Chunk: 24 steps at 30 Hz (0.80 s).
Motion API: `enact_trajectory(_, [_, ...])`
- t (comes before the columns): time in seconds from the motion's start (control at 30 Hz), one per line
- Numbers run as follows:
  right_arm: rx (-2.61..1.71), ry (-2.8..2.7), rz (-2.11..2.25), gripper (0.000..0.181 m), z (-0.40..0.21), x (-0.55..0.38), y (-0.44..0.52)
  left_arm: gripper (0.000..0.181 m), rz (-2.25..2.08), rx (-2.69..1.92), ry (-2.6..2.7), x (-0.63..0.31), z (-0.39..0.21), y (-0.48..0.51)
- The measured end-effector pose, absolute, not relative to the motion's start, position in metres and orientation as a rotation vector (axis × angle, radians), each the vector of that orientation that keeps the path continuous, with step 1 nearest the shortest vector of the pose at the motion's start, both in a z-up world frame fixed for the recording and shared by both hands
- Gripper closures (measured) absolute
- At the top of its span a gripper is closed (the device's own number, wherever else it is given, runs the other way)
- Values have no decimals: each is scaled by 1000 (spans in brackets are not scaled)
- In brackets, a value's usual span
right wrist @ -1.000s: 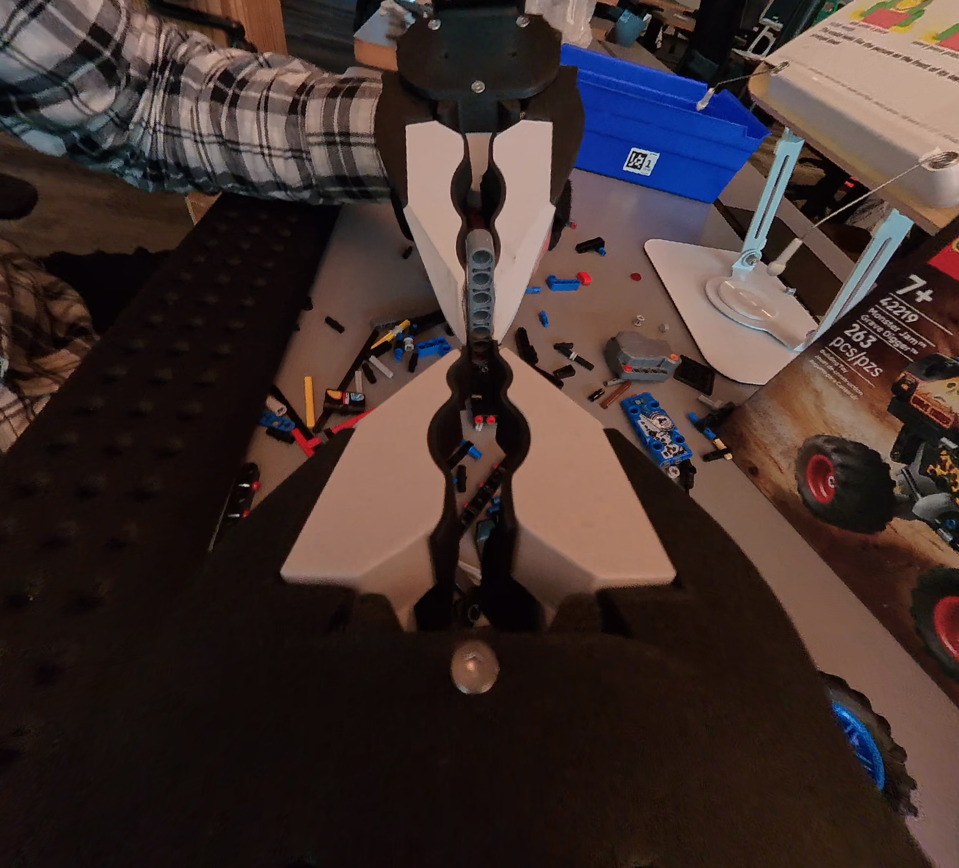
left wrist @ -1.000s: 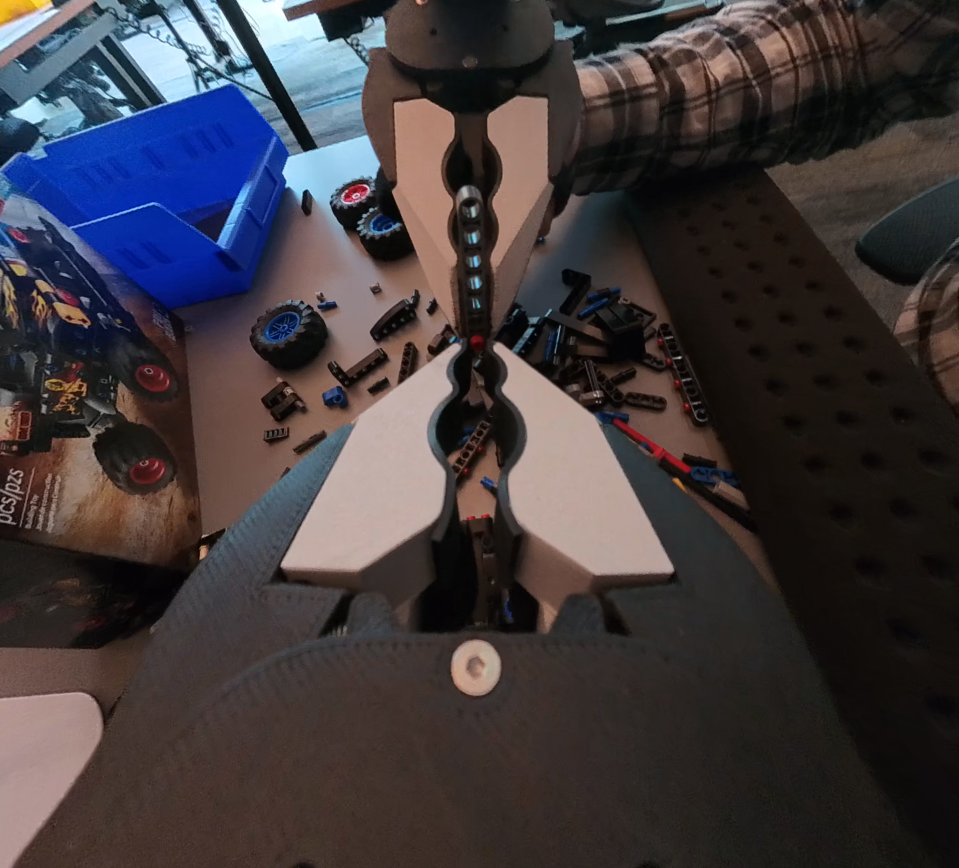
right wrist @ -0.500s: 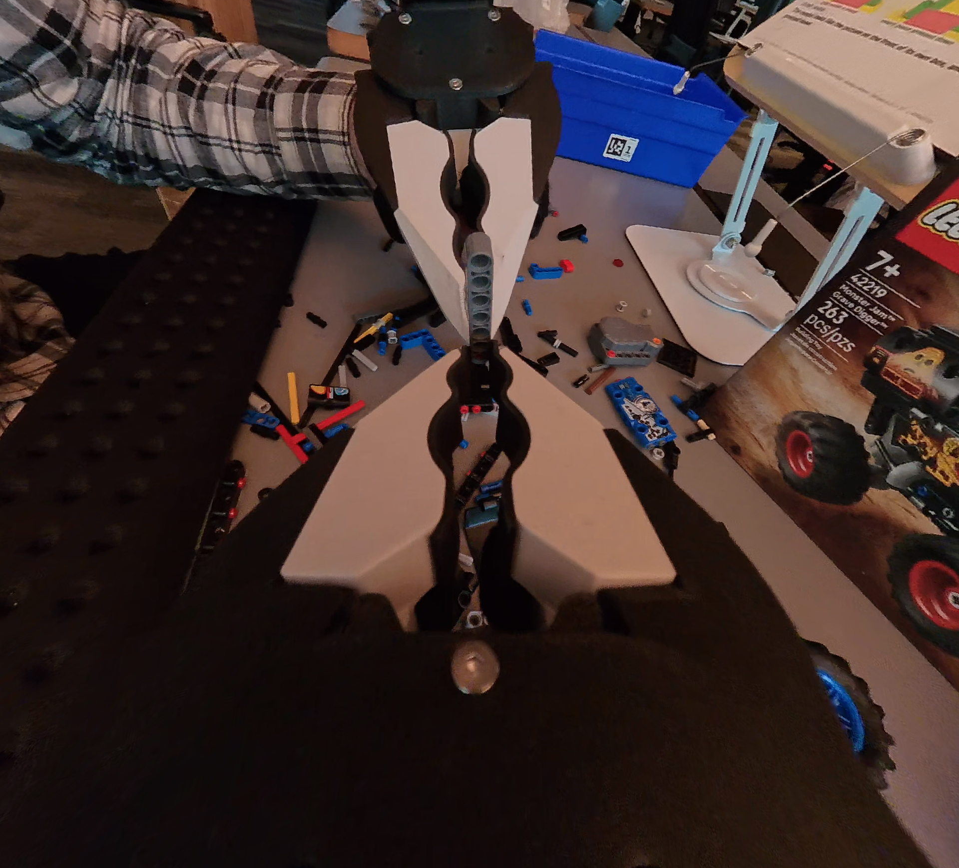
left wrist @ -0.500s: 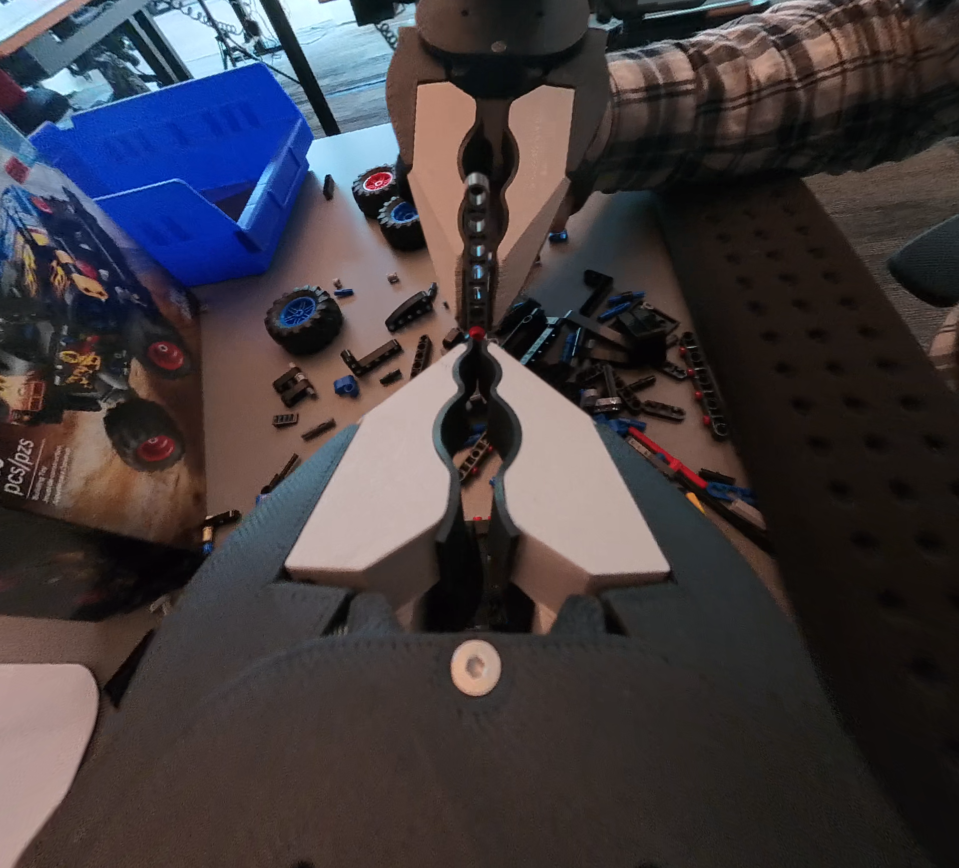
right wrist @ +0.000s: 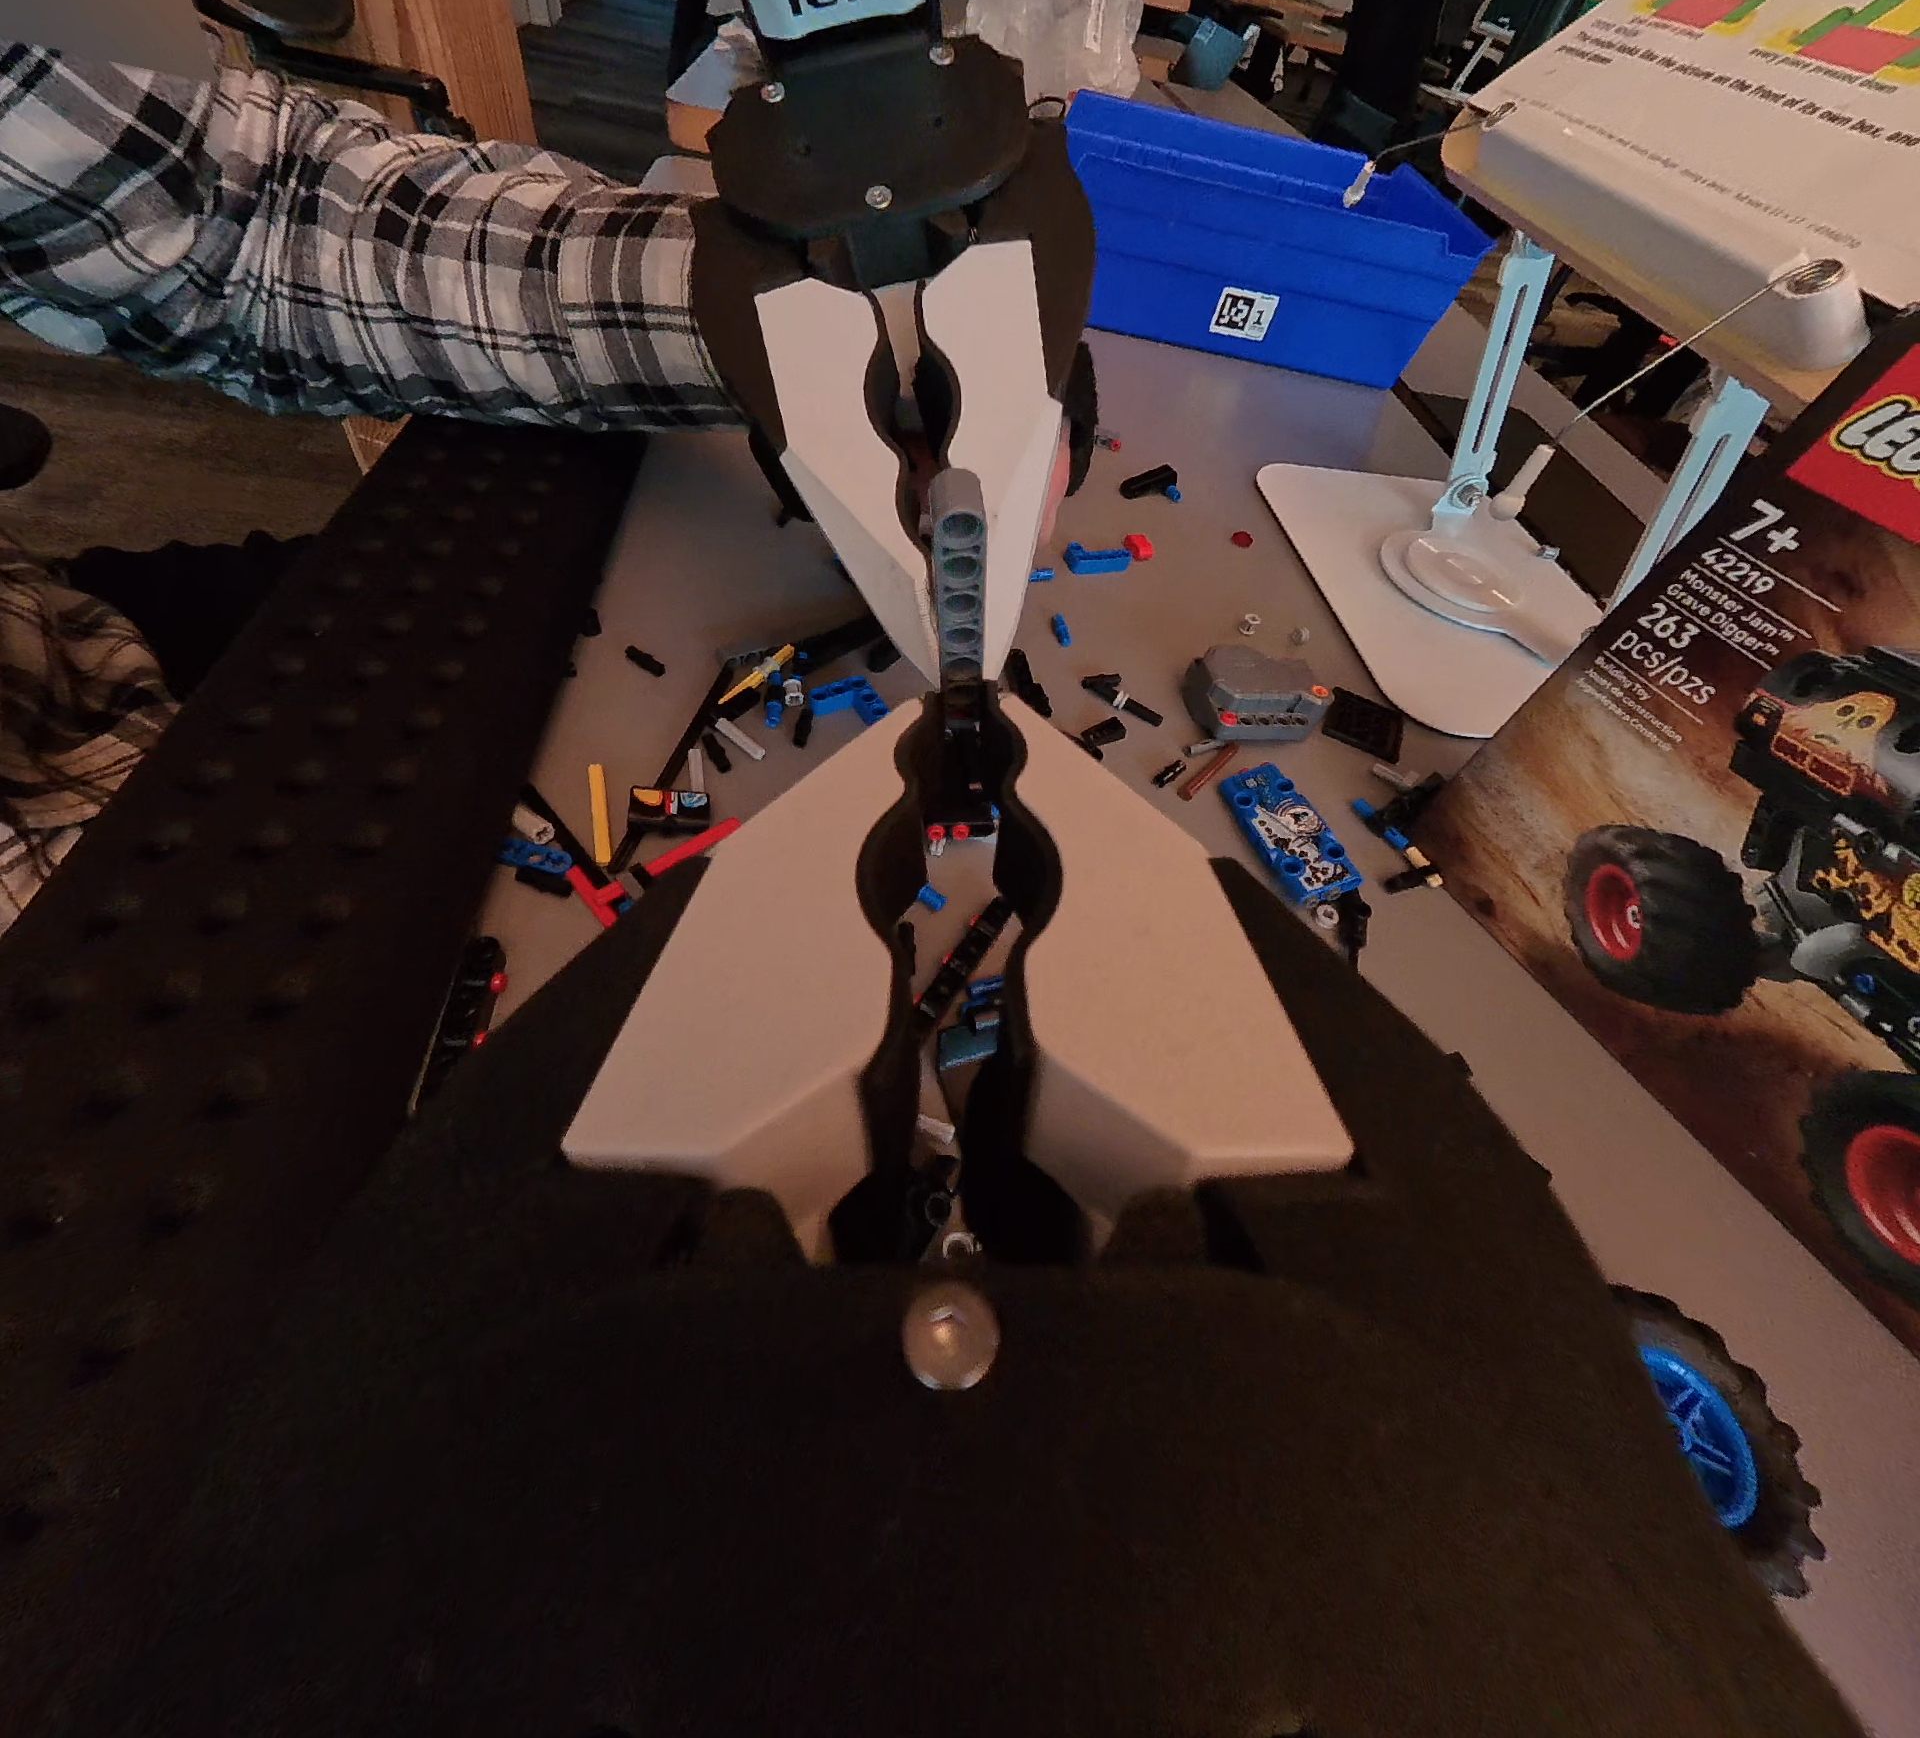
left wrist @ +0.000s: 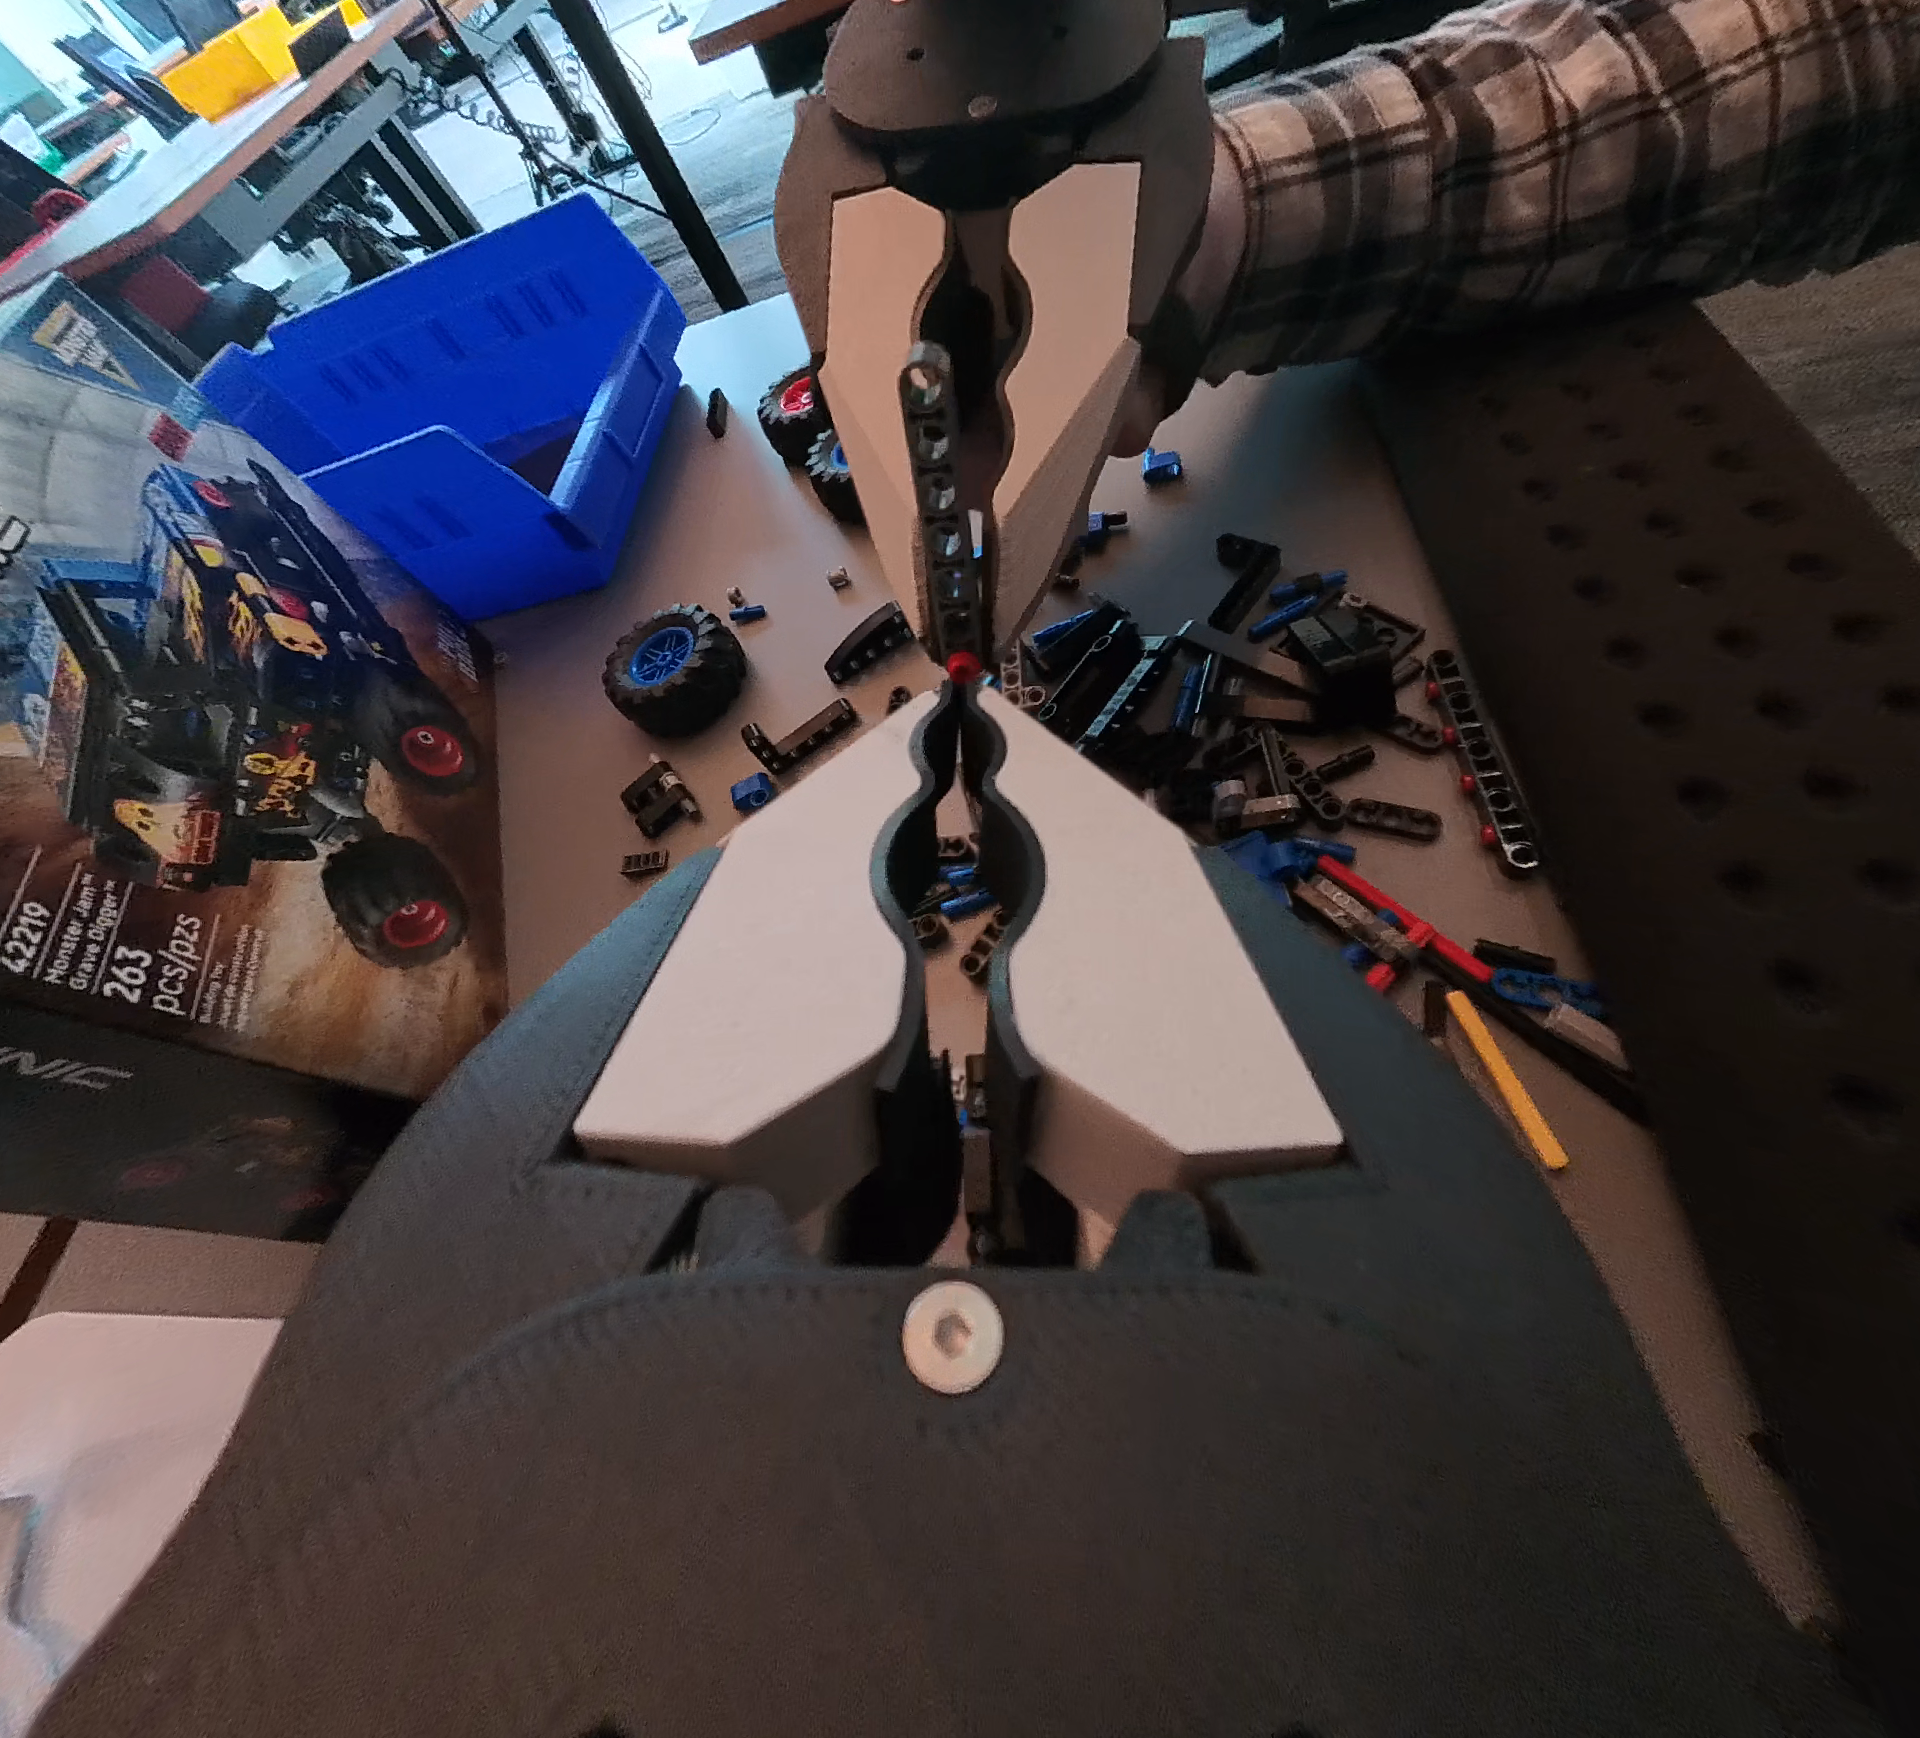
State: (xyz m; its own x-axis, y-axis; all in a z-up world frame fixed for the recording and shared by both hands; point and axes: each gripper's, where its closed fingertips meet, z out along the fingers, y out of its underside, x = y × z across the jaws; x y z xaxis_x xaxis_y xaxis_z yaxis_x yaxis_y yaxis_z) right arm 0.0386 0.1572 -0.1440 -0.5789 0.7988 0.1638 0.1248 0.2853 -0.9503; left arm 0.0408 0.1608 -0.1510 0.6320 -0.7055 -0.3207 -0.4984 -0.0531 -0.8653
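The left gripper (left wrist: 961, 691) pinches a red pin (left wrist: 962, 665) and the right gripper (right wrist: 961, 701) grips a gray beam (right wrist: 958, 592), its long side pointing toward the other gripper above the table (left wrist: 582, 753).

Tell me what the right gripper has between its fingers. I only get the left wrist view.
Observer: The right gripper is shut on a black piece with red pins, which sits at the foot of the grey beam.
Operator: Report what lies off to that gripper's right.
Observer: A grey block lies on the table, apart from the gripper.
Operator: Check further that way.
Observer: A white stand holds up an open booklet.
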Motion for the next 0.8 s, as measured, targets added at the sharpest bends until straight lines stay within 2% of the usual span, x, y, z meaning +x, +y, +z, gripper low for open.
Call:
enact_trajectory(0.13, [-827, -1906, 1324, 177, -144, 39, 157, 181, -225, -1705, 988, 41, -150, 161])
enact_trajectory(0.27, [-830, -1916, 1316, 177, -146, 38, 157, 172, -237, -1684, 993, 44, -147, 159])
enact_trajectory(0.8, [-832, -1908, 1338, 177, -146, 38, 157, 178, -226, -1682, 997, 43, -147, 159])
